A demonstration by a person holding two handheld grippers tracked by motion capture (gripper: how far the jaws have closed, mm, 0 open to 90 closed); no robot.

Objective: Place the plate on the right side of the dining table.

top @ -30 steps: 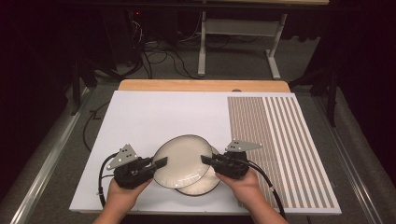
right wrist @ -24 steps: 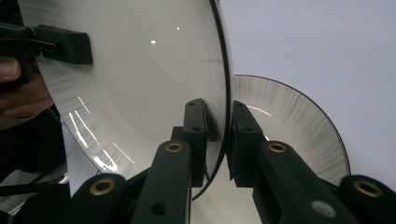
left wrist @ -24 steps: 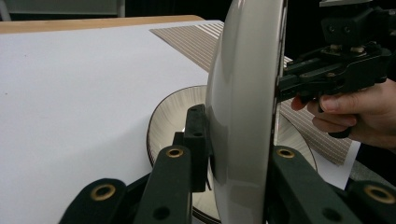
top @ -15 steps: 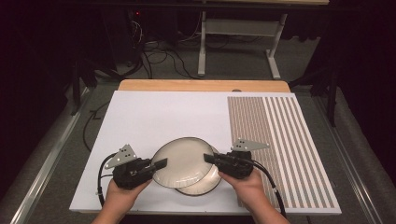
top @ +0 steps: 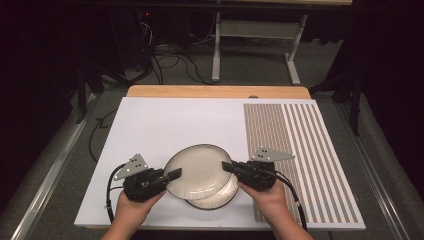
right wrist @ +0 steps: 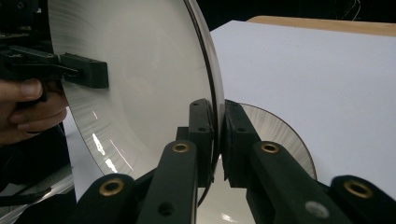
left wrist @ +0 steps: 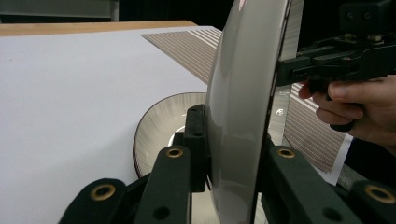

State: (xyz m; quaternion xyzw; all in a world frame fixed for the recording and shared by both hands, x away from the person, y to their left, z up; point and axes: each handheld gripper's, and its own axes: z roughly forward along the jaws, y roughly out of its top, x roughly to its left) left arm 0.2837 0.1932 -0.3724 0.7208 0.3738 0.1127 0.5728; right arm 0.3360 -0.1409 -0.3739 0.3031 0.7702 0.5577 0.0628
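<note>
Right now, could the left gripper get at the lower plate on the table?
Probably not: the left gripper is shut on the upper plate's rim, and that plate covers most of the lower plate.

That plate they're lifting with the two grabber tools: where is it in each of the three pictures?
High view: the upper plate sits low centre, between the left gripper and right gripper, over the lower plate.
Left gripper view: seen edge-on, right of centre, between the jaws.
Right gripper view: upper left, inner face showing.
Shared landmark: the white mat.
</note>
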